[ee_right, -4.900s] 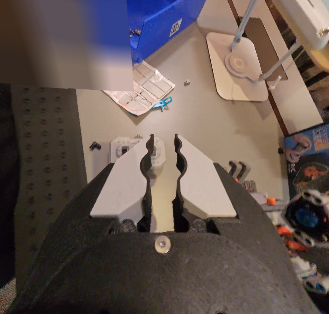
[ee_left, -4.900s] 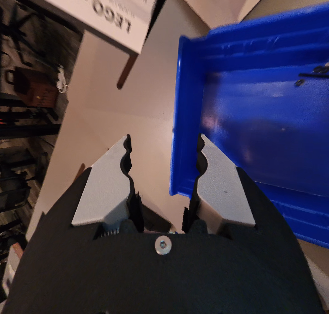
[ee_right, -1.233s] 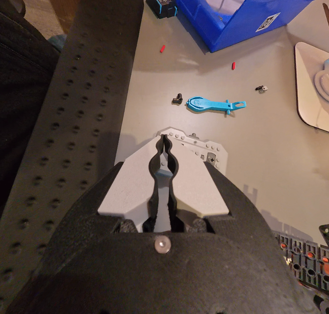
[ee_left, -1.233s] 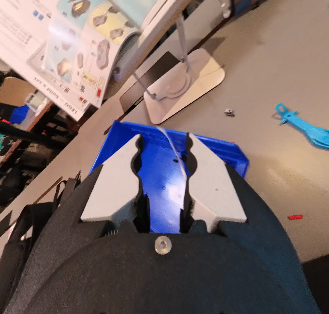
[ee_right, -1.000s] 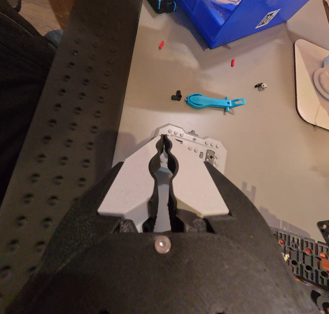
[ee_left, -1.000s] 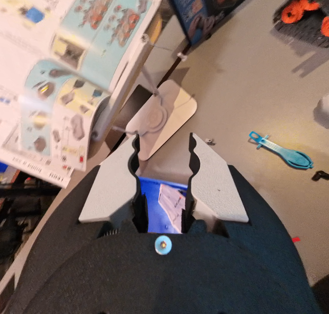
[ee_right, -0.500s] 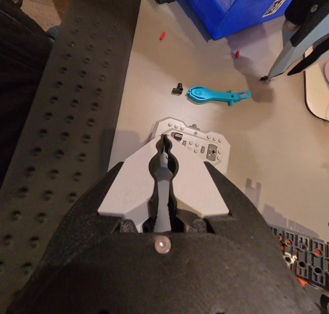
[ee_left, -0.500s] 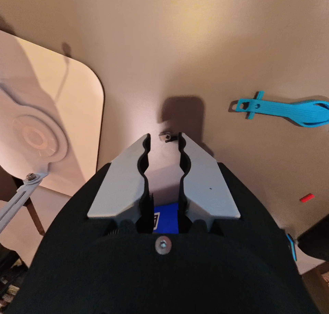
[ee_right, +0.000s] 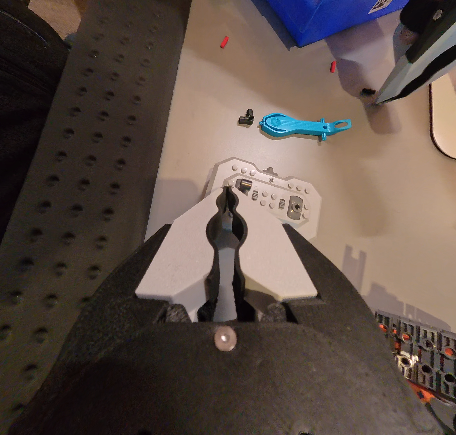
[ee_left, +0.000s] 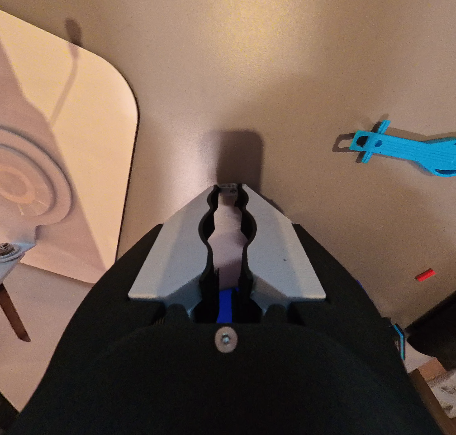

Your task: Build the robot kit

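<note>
Grippers: 2, left (ee_left: 228,193), right (ee_right: 227,188)
Blue bin (ee_right: 320,5): 1
Teal tool (ee_right: 303,126): 1
Red pins: 2 (ee_right: 224,42) (ee_right: 333,66)
Black connector (ee_right: 246,119): 1
Small grey piece (ee_left: 228,193): 1
Grey studded block (ee_right: 278,196): 1
White stand base (ee_left: 74,151): 1
Black perforated board (ee_right: 98,126): 1

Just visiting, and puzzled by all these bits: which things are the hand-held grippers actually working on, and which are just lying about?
In use:
left hand-held gripper, pinching the small grey piece
right hand-held gripper, clamped on the grey brick assembly

Lying about:
turquoise tool
black connector
red pins
blue bin
white stand base
</note>
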Tool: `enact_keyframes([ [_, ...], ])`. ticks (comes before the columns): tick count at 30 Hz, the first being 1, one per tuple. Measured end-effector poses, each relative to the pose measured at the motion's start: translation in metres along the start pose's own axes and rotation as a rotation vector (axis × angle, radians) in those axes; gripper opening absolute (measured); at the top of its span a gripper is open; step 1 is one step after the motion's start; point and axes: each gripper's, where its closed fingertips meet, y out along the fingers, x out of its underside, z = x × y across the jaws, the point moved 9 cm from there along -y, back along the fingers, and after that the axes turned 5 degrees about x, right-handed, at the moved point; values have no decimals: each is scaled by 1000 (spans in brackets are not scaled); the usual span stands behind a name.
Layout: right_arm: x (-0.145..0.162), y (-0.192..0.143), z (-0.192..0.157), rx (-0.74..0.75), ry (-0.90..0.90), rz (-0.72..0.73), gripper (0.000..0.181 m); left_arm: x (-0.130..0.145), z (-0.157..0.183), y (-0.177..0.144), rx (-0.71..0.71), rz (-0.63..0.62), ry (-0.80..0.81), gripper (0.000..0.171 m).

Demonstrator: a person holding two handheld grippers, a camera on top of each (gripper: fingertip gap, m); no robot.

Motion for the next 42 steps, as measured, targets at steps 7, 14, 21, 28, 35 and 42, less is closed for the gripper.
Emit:
enact_keyframes([
  [7,0,-1,0,-2,1,4,0,14,8,-68,-74,176,-31,13],
  [14,-1,-1,-1,-4,-2,8,0,86,36,-129,-159,191,-115,14],
  [21,-1,1,-1,-7,2,4,0,149,34,-92,-113,101,-272,49],
  [28,0,1,1,-8,14,10,0,127,29,-122,-203,232,-218,40],
  [35,1,0,1,-6,14,10,0,35,20,-87,-138,84,27,29],
  [42,1,-1,1,-6,5,6,0,-8,12,-21,-3,-156,62,30],
])
